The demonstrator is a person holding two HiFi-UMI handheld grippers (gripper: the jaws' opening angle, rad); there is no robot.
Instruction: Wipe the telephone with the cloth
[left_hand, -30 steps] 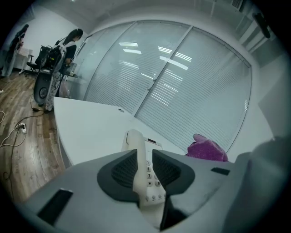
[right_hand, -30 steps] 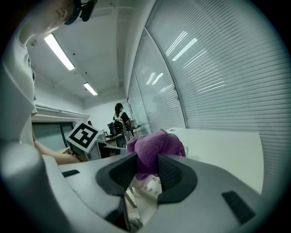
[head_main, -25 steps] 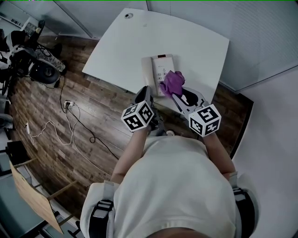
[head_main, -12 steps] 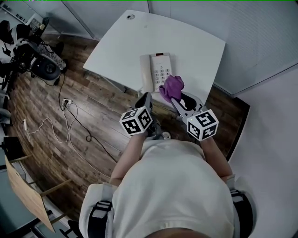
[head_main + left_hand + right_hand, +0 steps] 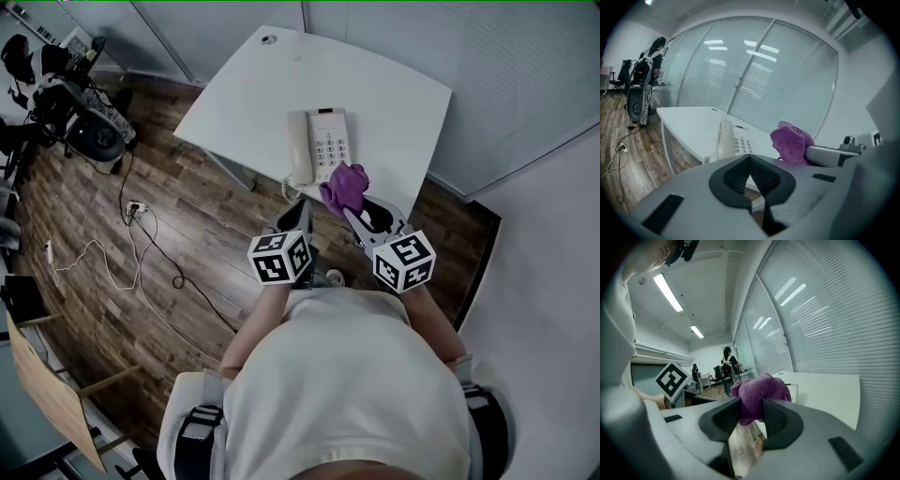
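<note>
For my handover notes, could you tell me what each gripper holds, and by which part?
The right gripper pinches the bunched purple cloth by its lower end; the left gripper is shut, empty.

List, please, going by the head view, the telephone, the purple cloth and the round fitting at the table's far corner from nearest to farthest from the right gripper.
1. Purple cloth: held by the fingers of the right gripper, at the near edge of the table.
2. Telephone: just beyond the cloth, slightly left, on the table.
3. Round fitting: at the table's far left corner.
</note>
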